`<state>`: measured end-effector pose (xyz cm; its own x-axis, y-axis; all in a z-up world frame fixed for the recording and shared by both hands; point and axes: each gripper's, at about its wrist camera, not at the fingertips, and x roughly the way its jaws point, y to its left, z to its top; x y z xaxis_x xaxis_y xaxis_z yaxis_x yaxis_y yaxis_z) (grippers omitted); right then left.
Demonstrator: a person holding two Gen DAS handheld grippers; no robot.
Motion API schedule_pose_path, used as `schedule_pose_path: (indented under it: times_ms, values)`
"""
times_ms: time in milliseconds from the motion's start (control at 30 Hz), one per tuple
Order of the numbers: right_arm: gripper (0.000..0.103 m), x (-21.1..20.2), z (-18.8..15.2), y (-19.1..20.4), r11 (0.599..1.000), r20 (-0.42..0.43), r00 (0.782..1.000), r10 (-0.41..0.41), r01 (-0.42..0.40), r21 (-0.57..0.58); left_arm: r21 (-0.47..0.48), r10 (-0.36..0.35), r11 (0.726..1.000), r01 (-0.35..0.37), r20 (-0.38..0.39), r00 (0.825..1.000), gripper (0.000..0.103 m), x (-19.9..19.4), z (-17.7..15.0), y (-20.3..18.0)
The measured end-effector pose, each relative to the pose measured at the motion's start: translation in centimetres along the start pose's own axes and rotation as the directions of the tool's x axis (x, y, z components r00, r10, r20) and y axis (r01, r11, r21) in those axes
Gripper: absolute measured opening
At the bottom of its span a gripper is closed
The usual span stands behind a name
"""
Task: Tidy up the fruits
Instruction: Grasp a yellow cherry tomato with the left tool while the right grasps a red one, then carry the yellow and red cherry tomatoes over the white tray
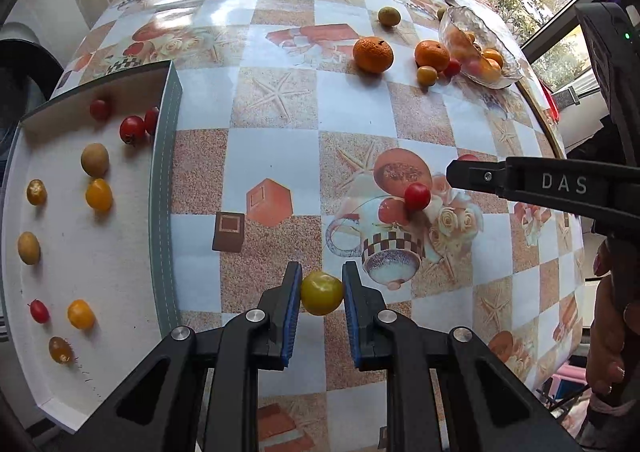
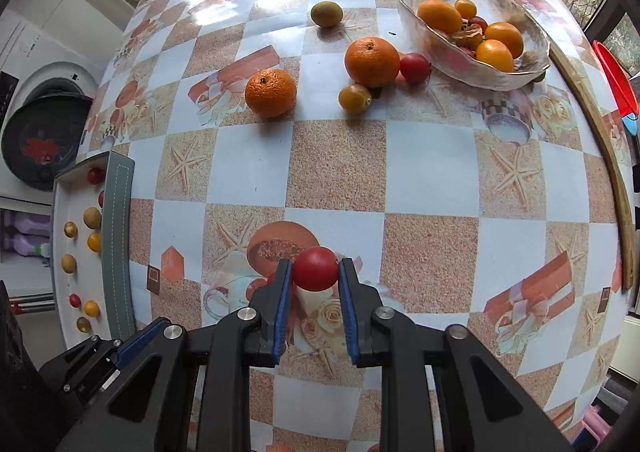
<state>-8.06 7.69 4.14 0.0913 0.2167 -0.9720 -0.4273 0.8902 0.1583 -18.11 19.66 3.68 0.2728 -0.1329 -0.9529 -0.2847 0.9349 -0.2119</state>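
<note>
left gripper (image 1: pixel 322 292): blue pads clamped on a round yellow cherry tomato (image 1: pixel 321 292), held over the table, right of the tray
right gripper (image 2: pixel 315 270): closed around a glossy red cherry tomato (image 2: pixel 315 268), mid-table
tray: shallow white tray with grey stitched rim (image 1: pixel 162 180) at left, holding scattered red, yellow and brown small fruits
far side: two mandarins (image 2: pixel 271 93) (image 2: pixel 372 62), a green-brown fruit (image 2: pixel 327 13), loose tomatoes beside a clear glass bowl (image 2: pixel 516 80) of orange fruit
surface: checkered seashell-print tablecloth (image 2: pixel 432 188); window with street behind

On the table (image 2: pixel 336 172), the tray (image 2: pixel 116 244) of small fruits lies far left, the bowl (image 2: pixel 472 64) far right, with perhaps five loose fruits beside the bowl.
</note>
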Motion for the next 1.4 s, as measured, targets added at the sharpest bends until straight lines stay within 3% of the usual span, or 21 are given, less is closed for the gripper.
schedule_pose_path:
  times_ms: [300,567,800,1100,1400]
  values:
    - [0.025,-1.7,-2.6,1.5,0.999,-0.026,0.999,0.021,-0.022,-0.044,-0.034,0.010,0.999,-0.008,0.034,0.999,0.022,-3.6,-0.8,2.4]
    - [0.025,-2.0,-3.6,7.4,0.987,-0.051,0.997,0.058,-0.065,-0.148,-0.140,0.075,0.988,-0.065,0.071,0.995,0.022,-6.8,-3.4,7.5]
    - [0.025,-0.9,-4.3,14.2,0.957,-0.083,0.993,0.085,-0.105,-0.270,-0.273,0.157,0.953,-0.132,0.071,0.985,0.022,-8.7,-6.5,14.0]
    - [0.025,1.7,-4.4,21.0,0.915,-0.122,0.990,0.075,-0.117,-0.387,-0.400,0.234,0.893,-0.208,0.017,0.972,0.022,-8.0,-9.9,20.8]
    - [0.025,4.2,-4.0,23.8,0.892,-0.139,0.990,0.033,-0.092,-0.442,-0.384,0.233,0.897,-0.219,-0.011,0.972,0.022,-5.8,-9.6,21.6]
